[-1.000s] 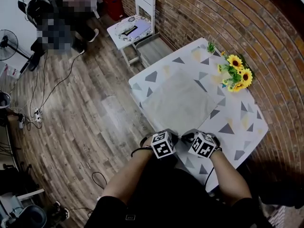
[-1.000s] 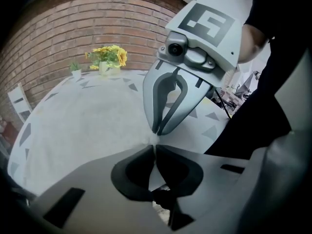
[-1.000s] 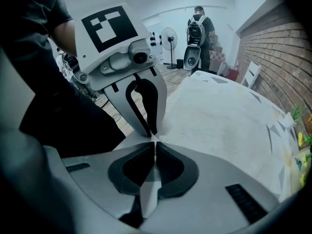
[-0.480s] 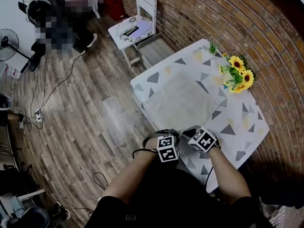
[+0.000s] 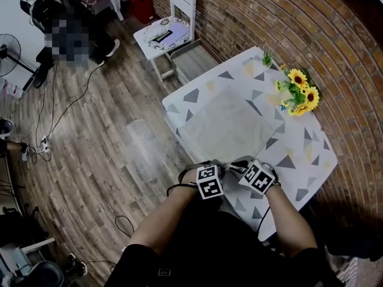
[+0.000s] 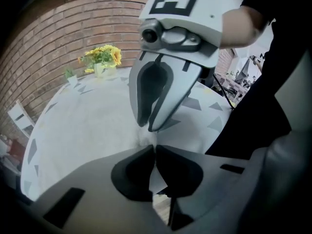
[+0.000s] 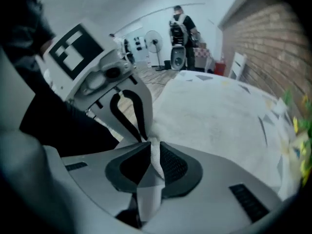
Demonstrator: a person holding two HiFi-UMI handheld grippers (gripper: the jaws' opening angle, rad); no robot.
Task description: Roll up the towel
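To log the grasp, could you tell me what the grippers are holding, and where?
Both pinch the towel at its near edge: left gripper, jaws just closing, and right gripper, jaws just easing open, side by side.

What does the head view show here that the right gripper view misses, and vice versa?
Head view only: the whole table, the towel in full outline, both forearms. Right gripper view only: the towel's near edge between the jaws of the right gripper, which have just been opening. Both: sunflowers, white chair, fan, brick wall.
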